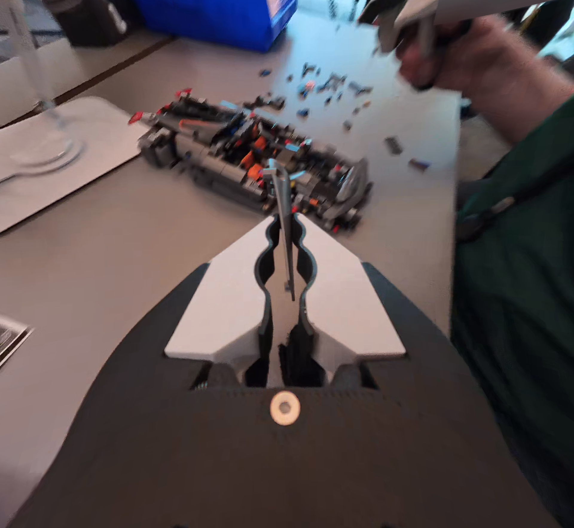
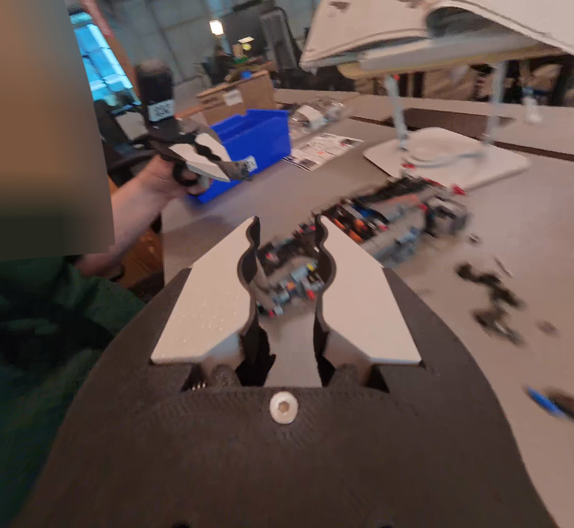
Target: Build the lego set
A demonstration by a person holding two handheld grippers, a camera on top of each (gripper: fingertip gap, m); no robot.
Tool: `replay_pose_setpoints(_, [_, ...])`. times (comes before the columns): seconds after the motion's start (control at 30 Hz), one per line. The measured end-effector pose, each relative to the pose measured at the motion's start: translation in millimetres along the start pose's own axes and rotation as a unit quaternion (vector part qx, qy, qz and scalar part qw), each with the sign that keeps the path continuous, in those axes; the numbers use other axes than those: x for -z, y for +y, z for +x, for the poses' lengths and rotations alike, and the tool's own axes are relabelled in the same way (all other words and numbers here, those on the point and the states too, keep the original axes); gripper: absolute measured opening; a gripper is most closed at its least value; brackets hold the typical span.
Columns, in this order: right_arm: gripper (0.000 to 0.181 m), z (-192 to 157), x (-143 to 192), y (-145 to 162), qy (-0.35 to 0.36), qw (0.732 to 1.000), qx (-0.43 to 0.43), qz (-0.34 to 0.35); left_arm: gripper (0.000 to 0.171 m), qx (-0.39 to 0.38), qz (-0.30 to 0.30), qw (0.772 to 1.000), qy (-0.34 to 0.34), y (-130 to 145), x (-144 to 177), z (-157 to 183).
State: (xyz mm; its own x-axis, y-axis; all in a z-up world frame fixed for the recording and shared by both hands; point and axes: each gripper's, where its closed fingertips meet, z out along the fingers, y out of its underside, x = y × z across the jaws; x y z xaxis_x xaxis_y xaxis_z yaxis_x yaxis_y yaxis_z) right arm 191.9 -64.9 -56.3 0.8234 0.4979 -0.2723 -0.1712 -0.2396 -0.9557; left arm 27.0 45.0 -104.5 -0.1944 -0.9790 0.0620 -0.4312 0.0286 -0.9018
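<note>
Left gripper [image 1: 284, 218]: fingers closed on a thin grey bar [image 1: 284, 227], a long lego piece whose far end, bent into a short hook, rises out past the fingertips and whose near end hangs back between the pads. The bar's long axis runs almost straight along the fingers, away from the camera. Right gripper [image 2: 287, 221]: fingers spread, nothing between them, held above the table.

Model [image 1: 248, 159]: a long, low lego car, part built, dark grey and black with orange, red and blue pieces inside its open middle. It lies on the table [image 1: 108, 264] just beyond both grippers. In the left wrist view its long axis runs from upper left to lower right, the end with red tips at upper left and a curved grey panel at lower right. Loose pieces [image 1: 329, 87] lie scattered on the table beyond the model, apart from it.

Surface and room: the table is plain grey. A blue bin [image 1: 211, 7] stands at its far side; the white lamp base [image 2: 447, 156] sits close to the model's red-tipped end, and a printed sheet [image 2: 323, 150] lies between bin and lamp. Behind is a large, blurred workshop hall with a cardboard box [image 2: 236, 100].
</note>
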Motion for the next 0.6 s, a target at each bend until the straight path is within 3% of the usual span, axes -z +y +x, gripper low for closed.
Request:
replay_pose_setpoints(0.13, [0.028, 29, 59, 44, 0.062, 0.992, -0.001, -0.114, 0.005, -0.059, -0.087, 0.988, -0.114, 37, -2, -22])
replay_pose_setpoints(0.23, [0.028, 26, 76, 76, 0.075, 0.980, 0.010, -0.185, 0.005, -0.111, -0.150, 0.969, -0.160, 59, -3, -28])
replay_pose_setpoints(0.47, [0.029, -2, 66, 130, 0.054, 0.954, 0.071, -0.287, 0.005, -0.117, -0.165, 0.958, -0.204, 72, 2, -33])
replay_pose_setpoints(0.6, [0.040, -11, 30, 120, 0.070, 0.958, 0.088, -0.266, 0.005, -0.120, -0.187, 0.950, -0.221, 82, 0, -28])
